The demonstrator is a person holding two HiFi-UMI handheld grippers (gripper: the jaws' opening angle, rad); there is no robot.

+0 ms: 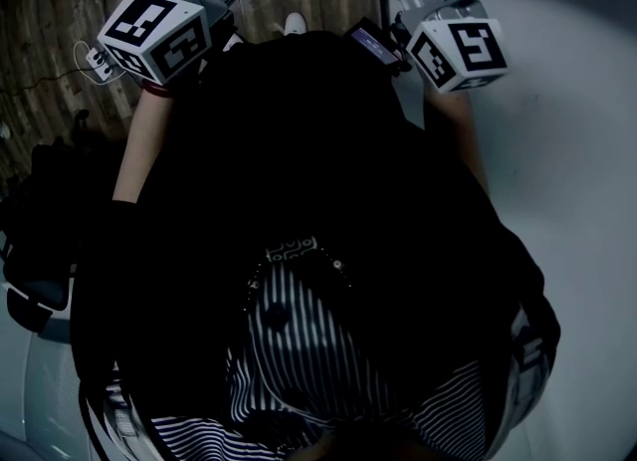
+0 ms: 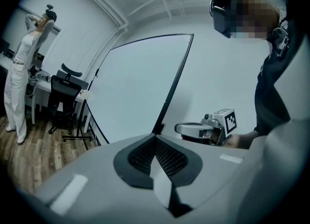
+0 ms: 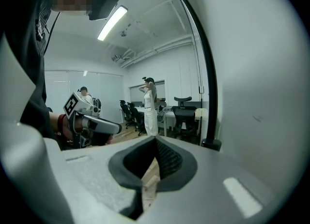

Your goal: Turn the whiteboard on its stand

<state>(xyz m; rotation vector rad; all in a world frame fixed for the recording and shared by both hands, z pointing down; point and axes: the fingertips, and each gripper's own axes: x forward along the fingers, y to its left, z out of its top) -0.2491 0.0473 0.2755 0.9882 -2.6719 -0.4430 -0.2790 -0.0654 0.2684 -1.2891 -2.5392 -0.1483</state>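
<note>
The whiteboard [image 2: 138,85] is a large white panel with a thin black frame [image 2: 174,85], standing tilted just ahead of my left gripper [image 2: 156,140]. That gripper is shut with nothing between its pads and is not touching the board. In the right gripper view the same board [image 3: 256,73] fills the right side, its black edge [image 3: 204,73] running down to a black foot piece [image 3: 212,144]. My right gripper [image 3: 155,140] is shut and empty, close beside that edge. In the head view only the marker cubes [image 1: 154,33] [image 1: 460,53] show above a dark torso.
A person in white [image 2: 19,87] [image 3: 149,107] stands on the wood floor beyond the board. Black office chairs [image 2: 63,92] [image 3: 186,112] and desks stand behind. The stand's thin black legs [image 2: 82,131] reach across the floor. A white power strip [image 1: 100,63] lies at left.
</note>
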